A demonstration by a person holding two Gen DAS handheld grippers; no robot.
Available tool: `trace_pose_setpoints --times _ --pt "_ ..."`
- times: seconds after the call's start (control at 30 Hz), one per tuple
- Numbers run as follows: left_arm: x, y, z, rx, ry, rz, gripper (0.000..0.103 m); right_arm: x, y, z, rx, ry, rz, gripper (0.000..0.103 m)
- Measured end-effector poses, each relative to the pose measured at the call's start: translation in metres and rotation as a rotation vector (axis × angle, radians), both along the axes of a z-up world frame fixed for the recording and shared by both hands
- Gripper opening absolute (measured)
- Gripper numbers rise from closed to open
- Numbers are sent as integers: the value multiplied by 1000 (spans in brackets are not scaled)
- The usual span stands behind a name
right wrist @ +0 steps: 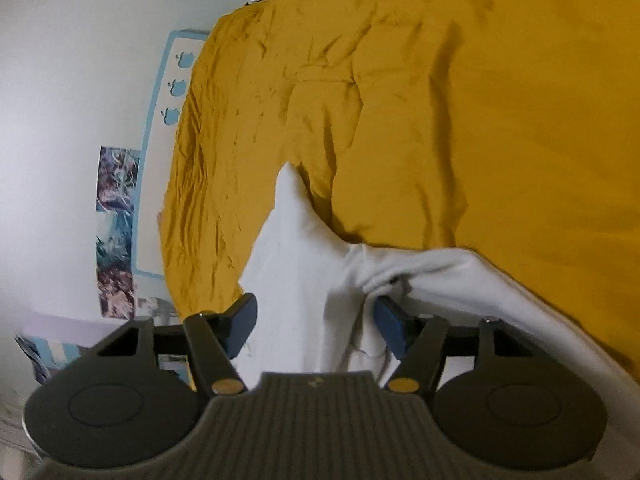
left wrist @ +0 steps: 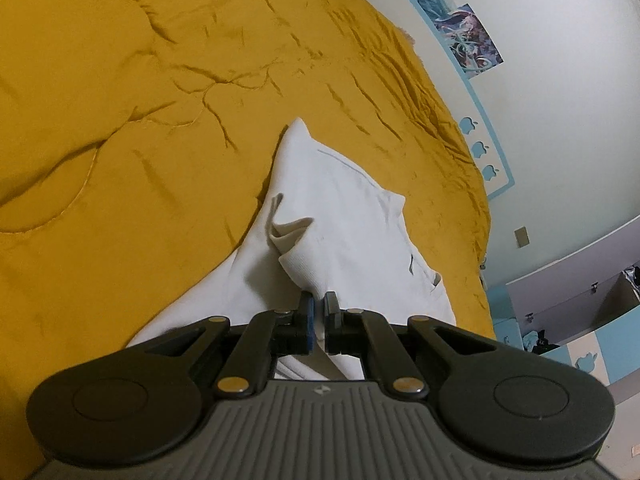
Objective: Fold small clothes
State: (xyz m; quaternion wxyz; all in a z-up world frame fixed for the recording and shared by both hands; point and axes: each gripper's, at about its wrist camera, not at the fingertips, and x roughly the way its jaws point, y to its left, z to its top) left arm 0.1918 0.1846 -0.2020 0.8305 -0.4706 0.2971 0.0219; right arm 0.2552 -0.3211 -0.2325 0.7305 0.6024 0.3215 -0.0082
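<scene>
Clamped nearly closed, our left gripper [left wrist: 319, 304] pinches a ribbed edge of the white garment [left wrist: 340, 216], a thin band of cloth caught between its blue-faced pads. From that grip the garment runs away from us across the mustard-yellow bedspread [left wrist: 140, 100], bunched into a fold just beyond the fingertips and tapering to a point farther up the bed. Our right gripper [right wrist: 316, 322] stands wide open over the same white garment [right wrist: 304, 264]; cloth lies between and beneath its two blue pads, but neither pad presses on it, and a raised ridge of fabric sits just beside the right-hand pad. In the right wrist view the garment spreads from under the gripper toward the right edge, with one pointed corner reaching ahead onto the bedspread [right wrist: 480, 120]. Behind the bed we see a pale wall [left wrist: 560, 60] with a blue-bordered panel [right wrist: 160, 160] carrying small apple-shaped marks, and colourful posters [left wrist: 468, 36] beside it. A shelf unit in light blue and white [left wrist: 580, 300] stands at the far right of the left wrist view.
</scene>
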Motion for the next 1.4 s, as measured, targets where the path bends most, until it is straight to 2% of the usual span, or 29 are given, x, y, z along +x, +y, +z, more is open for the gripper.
trace_pose_setpoints --times 0.1,0.2,0.27,0.37,0.53,0.57,0.6,0.73,0.77,0.83,0.87,0.93,1.03,1.2,1.3,1.37,1.4 --pt "-2 1 -1 5 4 -5 4 -1 -1 7 10 -4 -1 65" --pt "0 1 1 6 6 -5 4 -5 0 14 0 39 6 65" --pt "0 1 1 4 6 -5 4 -16 3 23 -4 14 -3 65" --pt "2 2 0 0 8 -6 4 -15 9 31 -24 -53 46 68" --pt "3 3 3 4 6 -13 4 5 13 9 41 22 50 68" --pt "3 3 3 6 6 -15 4 6 11 3 59 48 30 64" --pt "3 3 3 7 6 -17 4 7 9 -1 65 47 16 59" --pt "4 3 3 16 11 -24 4 9 -5 -1 21 26 -69 56" --pt "5 4 2 17 11 -26 4 10 -8 0 19 29 -79 54" --pt "5 4 3 23 11 -24 4 12 -11 1 -2 63 -58 16" --pt "4 4 4 23 10 -14 4 13 -11 5 -36 74 -29 1" --pt "-2 1 11 10 -7 4 4 6 -10 19 -92 28 -16 0" --pt "-10 -7 26 80 -43 -4 4 -9 -11 34 -145 -8 -39 0" --pt "-2 -6 3 97 80 -23 4 -9 -14 14 -154 87 -52 1" --pt "-1 -4 -2 102 107 -36 7 -15 -18 13 -168 89 -52 1" --pt "-6 -2 6 99 118 -20 9 -18 -18 21 -193 97 -36 13" --pt "-11 0 12 108 131 -7 10 -21 -20 29 -215 95 -15 23"
